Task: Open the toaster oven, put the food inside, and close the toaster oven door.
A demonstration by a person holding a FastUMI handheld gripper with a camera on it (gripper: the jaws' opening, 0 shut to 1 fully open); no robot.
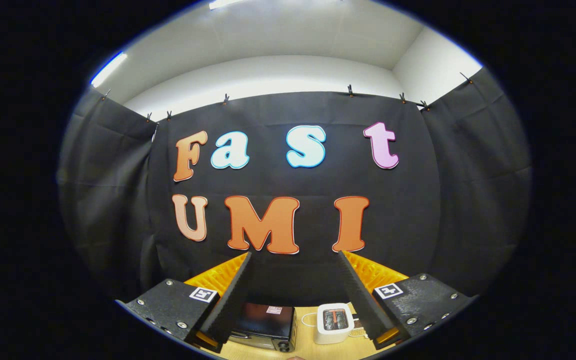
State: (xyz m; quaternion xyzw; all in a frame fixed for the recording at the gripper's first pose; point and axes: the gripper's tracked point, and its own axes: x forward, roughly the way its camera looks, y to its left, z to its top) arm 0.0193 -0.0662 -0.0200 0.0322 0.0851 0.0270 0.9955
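Gripper point(293, 255) spread wide, empty; below, toaster oven point(264, 326), seemingly closed, beside white toaster point(334, 323).

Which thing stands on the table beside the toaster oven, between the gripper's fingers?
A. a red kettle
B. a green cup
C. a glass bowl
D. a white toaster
D: a white toaster stands on the table beside the dark toaster oven, seen below and between the fingers of the open gripper, which holds nothing.
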